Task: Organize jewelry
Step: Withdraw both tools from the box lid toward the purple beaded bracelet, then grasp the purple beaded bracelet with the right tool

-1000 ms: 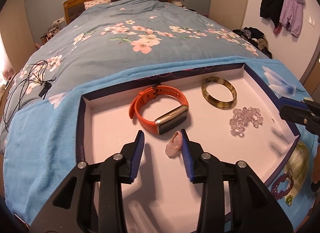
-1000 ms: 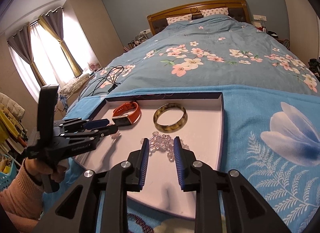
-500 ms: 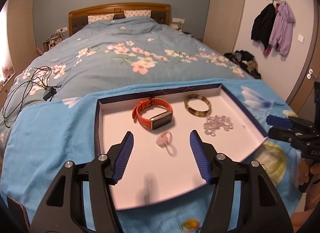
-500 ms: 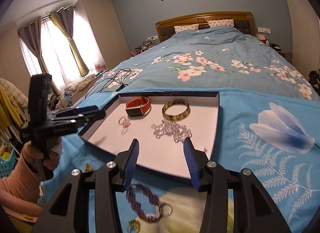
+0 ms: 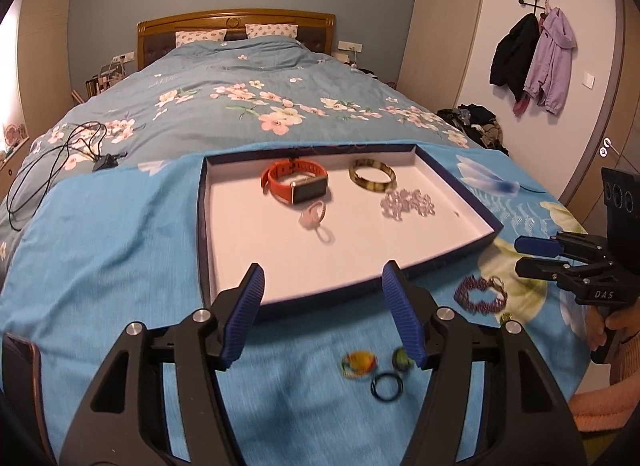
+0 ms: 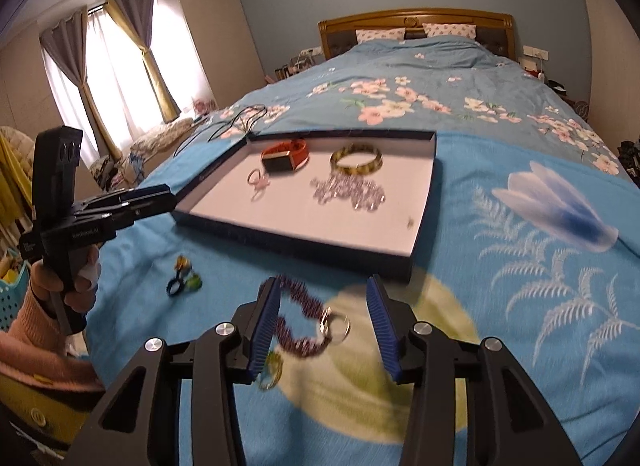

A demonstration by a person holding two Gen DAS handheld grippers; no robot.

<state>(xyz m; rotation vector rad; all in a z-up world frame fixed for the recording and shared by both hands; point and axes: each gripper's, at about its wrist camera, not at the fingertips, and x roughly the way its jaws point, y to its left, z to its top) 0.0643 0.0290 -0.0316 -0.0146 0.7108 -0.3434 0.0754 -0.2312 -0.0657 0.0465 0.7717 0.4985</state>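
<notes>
Both tongs empty and spread wide; loose pieces lie on the blue blanket short of the tray.

Nearest my left tongs (image 5: 322, 316), jaws apart and holding nothing, I note a multicoloured ring (image 5: 359, 363), a green bead ring (image 5: 402, 358) and a black ring (image 5: 386, 386) lying close together on the blanket (image 5: 100, 250). My right tongs (image 6: 322, 322) hover open over the purple beaded bracelet (image 6: 298, 322), with a yellow ring (image 6: 272, 370) just beside the left pad. Beyond lies the tray (image 5: 204, 225), already holding a pink ring (image 5: 312, 217), an orange smartwatch (image 5: 296, 185), a tortoiseshell bangle (image 5: 372, 177) and a clear crystal bracelet (image 5: 408, 203). I judge the step in hand is collecting the bracelet; the next move calls for lowering and pinching the thin strand cleanly off soft fabric.
</notes>
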